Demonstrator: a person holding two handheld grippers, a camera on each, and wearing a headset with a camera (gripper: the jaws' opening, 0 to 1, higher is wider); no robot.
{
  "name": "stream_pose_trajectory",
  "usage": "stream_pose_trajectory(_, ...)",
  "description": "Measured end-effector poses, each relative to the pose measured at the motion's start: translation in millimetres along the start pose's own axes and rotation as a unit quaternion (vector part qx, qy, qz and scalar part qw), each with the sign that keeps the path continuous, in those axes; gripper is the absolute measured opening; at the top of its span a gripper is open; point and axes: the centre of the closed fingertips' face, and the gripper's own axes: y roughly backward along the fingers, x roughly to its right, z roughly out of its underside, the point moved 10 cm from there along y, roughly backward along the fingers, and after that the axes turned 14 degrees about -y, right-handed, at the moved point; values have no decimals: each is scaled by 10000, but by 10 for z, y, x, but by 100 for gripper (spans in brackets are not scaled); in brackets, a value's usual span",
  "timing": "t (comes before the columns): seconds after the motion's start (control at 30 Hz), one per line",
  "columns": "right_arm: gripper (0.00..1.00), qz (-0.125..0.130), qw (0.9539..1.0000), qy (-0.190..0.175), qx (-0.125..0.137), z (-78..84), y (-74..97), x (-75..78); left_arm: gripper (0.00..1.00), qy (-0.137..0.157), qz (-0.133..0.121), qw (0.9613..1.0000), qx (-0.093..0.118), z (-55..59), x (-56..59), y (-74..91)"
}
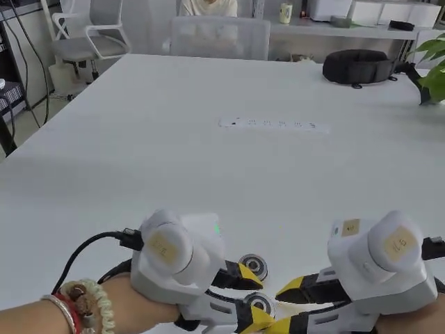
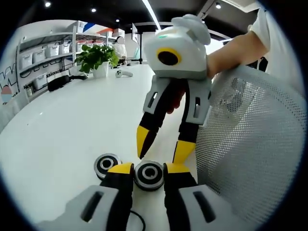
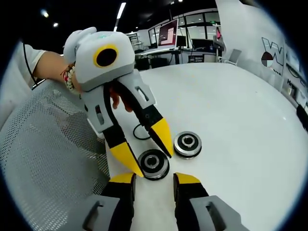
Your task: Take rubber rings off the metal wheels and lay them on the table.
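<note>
Holding the near wheel (image 2: 148,175) down on the table (image 1: 208,160) with the left gripper (image 2: 149,169), jaws closed in on the wheel's two sides and seeming to touch it. Facing it from the other side of the near wheel with the right gripper (image 3: 155,179), jaws wide apart, tips close to the wheel, nothing held between them. Looks like the very start of the job. A dark rubber ring (image 2: 148,188) in place around the near wheel, and one more around the second wheel (image 3: 187,144), just beside the near wheel, so none off yet by the look of it. No loose ring lying anywhere near the near wheel. Left to do, most likely: pinch the rubber ring on the near wheel, peel it off, lay it down on the table beside the wheel, then do the same with the second wheel. Two rings to go, none done.
</note>
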Motion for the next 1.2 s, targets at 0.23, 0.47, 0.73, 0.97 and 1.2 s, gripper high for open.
stream_pose_trajectory(0.23,28,-18,10000,33,-7,-4,-2,-8,13,78,-41,9999,-56,12,-25,21)
stream_pose_trajectory(0.47,27,4,10000,60,-9,-8,-2,-7,15,146,-9,9999,-86,45,-27,64)
stream_pose_trajectory(0.73,27,17,10000,83,-18,-9,-2,-11,15,-23,-7,10000,-77,35,-18,61)
stream_pose_trajectory(0.97,26,45,9999,93,19,-18,2,-6,13,-143,-35,9998,-95,24,-14,54)
stream_pose_trajectory(1.2,26,41,9999,118,-3,-16,-4,-11,14,-113,-58,9999,-71,28,-21,53)
